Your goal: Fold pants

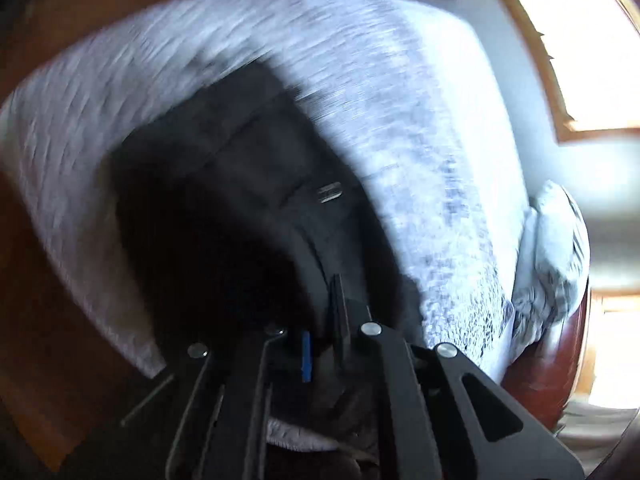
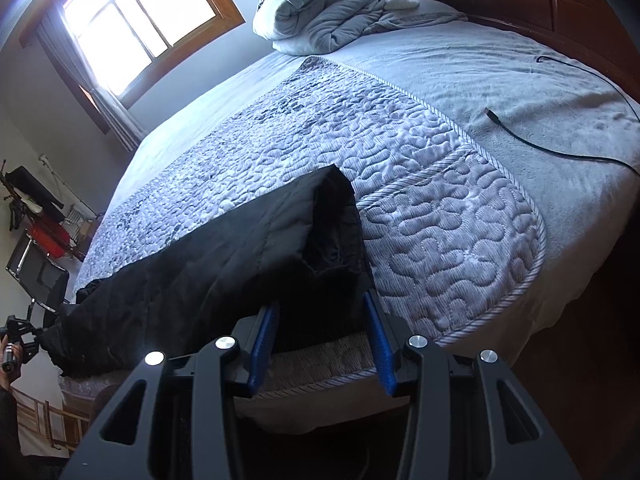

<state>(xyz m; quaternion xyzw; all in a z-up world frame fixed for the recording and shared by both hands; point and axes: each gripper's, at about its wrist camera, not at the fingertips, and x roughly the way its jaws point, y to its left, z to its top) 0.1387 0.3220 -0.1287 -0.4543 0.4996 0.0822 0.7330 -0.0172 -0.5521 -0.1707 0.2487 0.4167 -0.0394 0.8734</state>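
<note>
Black pants (image 2: 224, 256) lie on quilted cover (image 2: 440, 208) at bed's near edge, w/ one end draped off the left side. Right claw (image 2: 324, 340) is spread, pads either side of pants' folded end, not pressing. Left claw (image 1: 320, 344) is clenched over dark fabric; blurred, can't tell if it grips.

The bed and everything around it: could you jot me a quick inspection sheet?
Surface: grey quilted bedspread over a pale blanket.
Job's things: black quilted pants lying across the near edge.
Clutter: bundled grey comforter by the headboard.
Grippers: left gripper shut, picture blurred; right gripper open, blue pads either side of the pants.
Cables: black cable on the blanket.
Surroundings: bright wood-framed window.
</note>
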